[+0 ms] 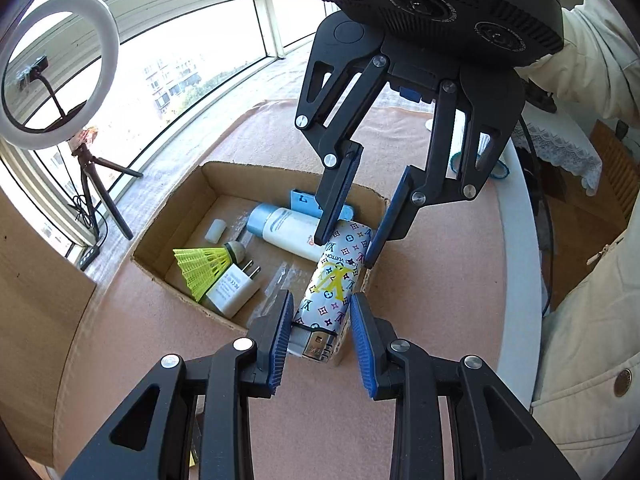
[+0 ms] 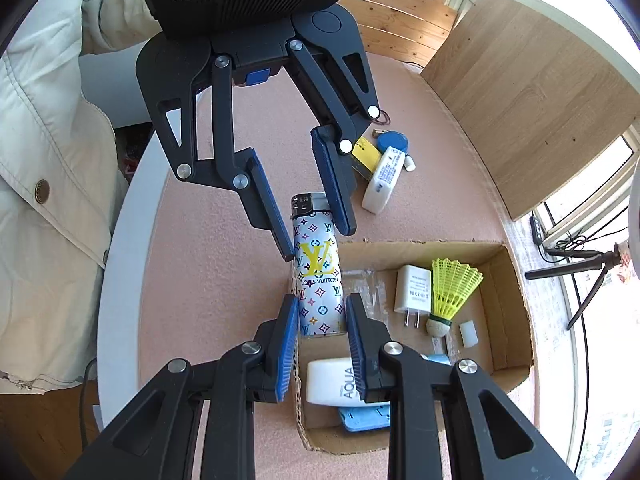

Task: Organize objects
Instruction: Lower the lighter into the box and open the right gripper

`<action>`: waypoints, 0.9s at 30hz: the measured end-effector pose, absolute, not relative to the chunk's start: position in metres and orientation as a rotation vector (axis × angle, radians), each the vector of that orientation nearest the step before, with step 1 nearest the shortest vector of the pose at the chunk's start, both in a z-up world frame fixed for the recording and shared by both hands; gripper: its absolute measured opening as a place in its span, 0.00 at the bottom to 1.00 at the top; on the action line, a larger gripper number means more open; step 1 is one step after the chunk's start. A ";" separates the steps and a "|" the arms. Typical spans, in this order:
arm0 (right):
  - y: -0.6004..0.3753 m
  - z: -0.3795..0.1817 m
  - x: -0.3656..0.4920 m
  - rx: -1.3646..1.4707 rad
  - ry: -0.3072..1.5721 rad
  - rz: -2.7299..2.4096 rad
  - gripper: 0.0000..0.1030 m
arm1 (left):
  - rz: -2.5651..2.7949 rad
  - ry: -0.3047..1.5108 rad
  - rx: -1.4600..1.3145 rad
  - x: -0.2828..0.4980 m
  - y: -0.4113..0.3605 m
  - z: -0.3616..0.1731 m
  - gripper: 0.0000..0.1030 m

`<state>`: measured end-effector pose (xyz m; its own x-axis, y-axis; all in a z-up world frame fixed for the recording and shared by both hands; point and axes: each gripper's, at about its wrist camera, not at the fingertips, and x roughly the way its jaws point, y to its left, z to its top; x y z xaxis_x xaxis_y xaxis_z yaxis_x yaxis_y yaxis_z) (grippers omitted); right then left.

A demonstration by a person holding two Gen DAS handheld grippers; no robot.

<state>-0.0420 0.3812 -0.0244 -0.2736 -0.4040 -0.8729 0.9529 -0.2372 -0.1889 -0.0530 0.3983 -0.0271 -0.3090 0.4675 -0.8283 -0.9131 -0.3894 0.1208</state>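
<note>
A large lighter (image 1: 334, 276) (image 2: 318, 276) with a white monogram print and a metal top hangs slanted over the near rim of an open cardboard box (image 1: 240, 184) (image 2: 420, 246). My left gripper (image 1: 320, 308) (image 2: 318, 244) is shut on its metal-top end. My right gripper (image 2: 320, 304) (image 1: 344, 252) is shut on its flat bottom end, facing the left one. Inside the box lie a yellow shuttlecock (image 1: 200, 266) (image 2: 454, 284), a white plug charger (image 1: 236, 288) (image 2: 412, 288), a white bottle (image 1: 284, 232) (image 2: 332, 384), a blue item and clear wrappers.
The box sits on a round table with a pink cloth and a white rim (image 2: 120, 240). A white adapter (image 2: 382, 184), a yellow tape (image 2: 366, 156) and a blue round case (image 2: 392, 142) lie beyond. A ring light (image 1: 60, 68) stands by the window. A person's cream jacket (image 2: 48, 140) is close.
</note>
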 end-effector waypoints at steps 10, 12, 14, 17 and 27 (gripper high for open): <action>0.429 -0.041 -0.053 0.912 0.934 -1.825 0.25 | 1.923 0.933 -0.960 -0.078 0.435 -0.052 0.73; 0.432 -0.040 -0.051 0.913 0.902 -1.849 0.27 | 1.956 0.916 -0.987 -0.077 0.428 -0.054 0.74; 0.430 -0.039 -0.047 0.913 0.892 -1.873 0.31 | 2.016 0.880 -1.010 -0.073 0.417 -0.053 0.80; 0.422 -0.041 -0.048 0.925 0.892 -1.924 0.35 | 2.085 0.792 -1.051 -0.067 0.384 -0.052 0.83; 0.352 -0.023 -0.058 0.990 0.766 -2.151 0.57 | 2.391 0.553 -1.187 -0.042 0.245 -0.043 0.88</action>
